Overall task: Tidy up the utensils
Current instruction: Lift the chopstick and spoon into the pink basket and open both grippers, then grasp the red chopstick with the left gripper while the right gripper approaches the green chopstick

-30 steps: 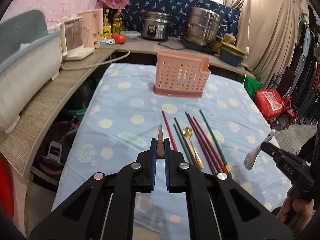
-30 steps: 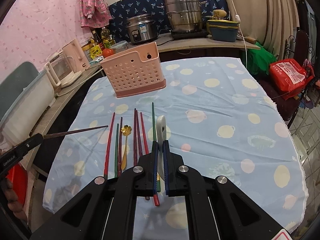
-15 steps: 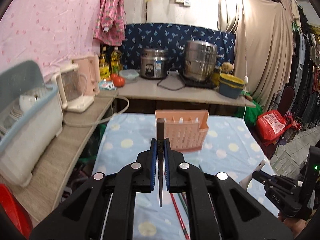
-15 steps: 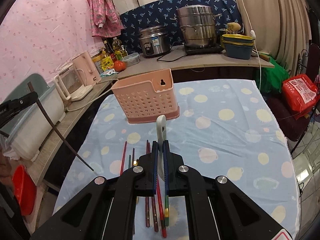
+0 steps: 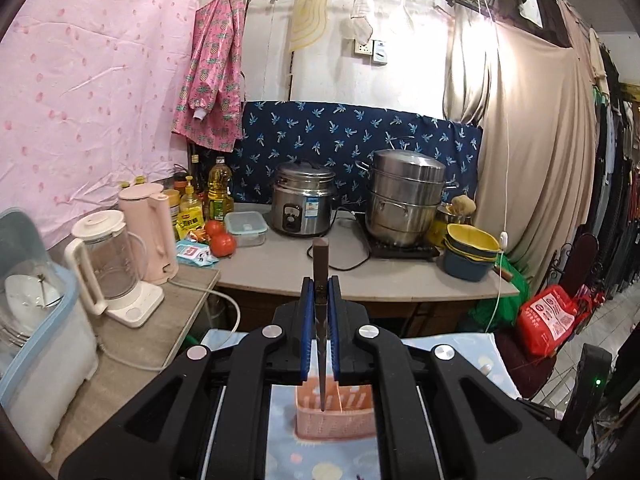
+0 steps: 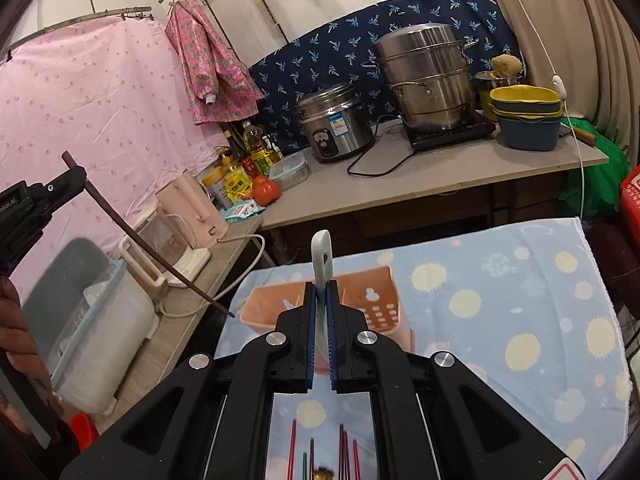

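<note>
My left gripper (image 5: pixel 320 284) is shut on a dark brown chopstick (image 5: pixel 320 264). The chopstick hangs tip down over the pink utensil basket (image 5: pixel 340 416) on the table. In the right wrist view the same chopstick (image 6: pixel 160 256) slants down toward the basket's left end (image 6: pixel 264 304). My right gripper (image 6: pixel 321 286) is shut on a white ceramic spoon (image 6: pixel 322 254), handle up, held above the basket. Red and green chopsticks (image 6: pixel 344 456) lie on the blue dotted cloth (image 6: pixel 500 300) below the right gripper.
A counter behind the table carries a rice cooker (image 5: pixel 304 204), steel steamer pot (image 5: pixel 406 196), stacked bowls (image 5: pixel 472 256), bottles and tomatoes (image 5: pixel 222 242). A blender (image 5: pixel 112 268) and lidded dish bin (image 5: pixel 36 320) stand on the left shelf. A red bag (image 5: pixel 548 320) is at right.
Both grippers rose and tilted upward while moving toward the basket. The chopstick now hangs over the basket, and the spoon is above it.
</note>
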A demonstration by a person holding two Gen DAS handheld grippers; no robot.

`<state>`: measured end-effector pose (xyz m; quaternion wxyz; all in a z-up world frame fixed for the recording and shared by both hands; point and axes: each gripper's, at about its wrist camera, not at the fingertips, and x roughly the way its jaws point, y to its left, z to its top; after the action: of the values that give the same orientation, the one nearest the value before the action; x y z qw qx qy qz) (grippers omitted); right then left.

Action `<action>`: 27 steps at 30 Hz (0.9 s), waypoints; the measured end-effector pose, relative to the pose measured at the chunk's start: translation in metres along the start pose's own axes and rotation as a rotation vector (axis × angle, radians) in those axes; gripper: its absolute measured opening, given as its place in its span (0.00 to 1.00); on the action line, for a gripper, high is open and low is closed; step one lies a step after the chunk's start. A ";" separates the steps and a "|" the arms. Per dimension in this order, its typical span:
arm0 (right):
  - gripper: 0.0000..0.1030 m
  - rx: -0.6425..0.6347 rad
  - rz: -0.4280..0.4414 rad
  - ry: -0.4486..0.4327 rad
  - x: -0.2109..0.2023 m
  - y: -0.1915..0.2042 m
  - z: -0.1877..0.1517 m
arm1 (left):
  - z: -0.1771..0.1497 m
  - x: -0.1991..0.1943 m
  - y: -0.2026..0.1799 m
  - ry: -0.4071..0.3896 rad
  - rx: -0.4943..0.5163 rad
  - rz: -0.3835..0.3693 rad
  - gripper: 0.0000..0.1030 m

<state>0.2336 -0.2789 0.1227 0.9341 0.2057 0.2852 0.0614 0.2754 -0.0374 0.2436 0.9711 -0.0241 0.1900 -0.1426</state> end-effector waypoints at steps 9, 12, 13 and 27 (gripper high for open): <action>0.05 0.018 -0.020 0.045 0.076 -0.018 0.002 | -0.039 0.072 0.007 0.100 -0.021 -0.002 0.07; 0.06 -0.004 -0.055 0.070 0.092 -0.024 -0.008 | -0.056 0.088 0.012 0.134 -0.020 0.018 0.07; 0.07 -0.011 -0.066 0.072 0.094 -0.026 -0.012 | -0.062 0.090 0.014 0.142 -0.024 0.023 0.08; 0.31 -0.078 -0.155 0.033 0.008 -0.016 -0.076 | -0.133 0.039 0.031 0.211 -0.019 0.107 0.48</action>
<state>0.1977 -0.2649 0.0551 0.9385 0.1452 0.3133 0.0032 0.2684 -0.0178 0.1034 0.9517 -0.0082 0.2934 -0.0903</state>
